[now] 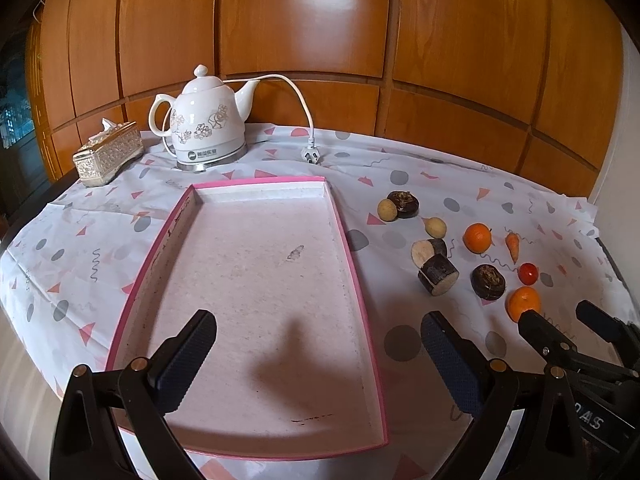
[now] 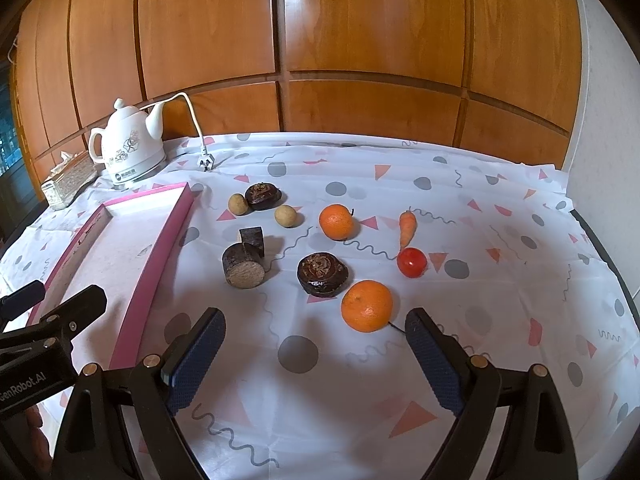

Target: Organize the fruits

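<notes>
On the surface [image 2: 500, 320], under a white cloth with dots and triangles, things lie in a row from left to right. Far left sits a silver tissue box [image 1: 108, 154], and next to it a white kettle [image 1: 204, 120] with its spout pointing right and its plug [image 1: 311, 155] lying loose on the cloth. In front of them is a pink tray [image 1: 372, 320] with nothing in it; its long side runs from near to far. The left tongs [image 1: 318, 350] hang over the tray's near end, spread wide and holding nothing.

Right of the tray lies the food, all apart from the tray. Two small tan balls [image 2: 238, 204] [image 2: 285, 216] sit by a dark round fruit [image 2: 263, 196]. Two dark cut log pieces [image 2: 244, 266] [image 2: 253, 239] touch each other just beside the tray wall. Another dark round fruit [image 2: 322, 273] sits near the close orange [image 2: 367, 306]. A second orange [image 2: 337, 221] lies farther back. The little carrot [image 2: 407, 226] lies with its thin tip toward the red tomato [image 2: 411, 262] and its top pointing away. The right tongs [image 2: 316, 344] are spread wide and hold nothing, just in front of the close orange.
</notes>
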Demonstrator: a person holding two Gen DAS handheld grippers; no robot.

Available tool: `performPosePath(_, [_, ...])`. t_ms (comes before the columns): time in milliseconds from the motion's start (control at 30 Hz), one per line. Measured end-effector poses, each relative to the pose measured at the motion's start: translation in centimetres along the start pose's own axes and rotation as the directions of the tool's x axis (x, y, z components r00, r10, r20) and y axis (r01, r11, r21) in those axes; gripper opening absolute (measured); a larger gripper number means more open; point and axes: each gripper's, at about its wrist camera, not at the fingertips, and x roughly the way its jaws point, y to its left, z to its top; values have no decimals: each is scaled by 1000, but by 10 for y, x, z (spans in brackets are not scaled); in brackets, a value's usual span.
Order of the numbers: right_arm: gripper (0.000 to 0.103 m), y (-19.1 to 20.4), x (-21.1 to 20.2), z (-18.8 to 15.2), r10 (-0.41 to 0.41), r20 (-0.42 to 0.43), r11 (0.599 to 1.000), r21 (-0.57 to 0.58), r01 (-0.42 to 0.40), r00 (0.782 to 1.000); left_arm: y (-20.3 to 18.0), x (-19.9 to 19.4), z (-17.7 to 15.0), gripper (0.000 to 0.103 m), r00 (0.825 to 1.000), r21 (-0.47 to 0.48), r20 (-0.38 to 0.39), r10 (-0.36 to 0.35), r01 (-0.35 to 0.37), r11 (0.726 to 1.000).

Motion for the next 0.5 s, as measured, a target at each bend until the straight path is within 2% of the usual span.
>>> performPosePath(500, [93,0,-1,1,-1,0,1000,1,1,1000,-3,-1,1,103,1000,6,2,1,-1,1000])
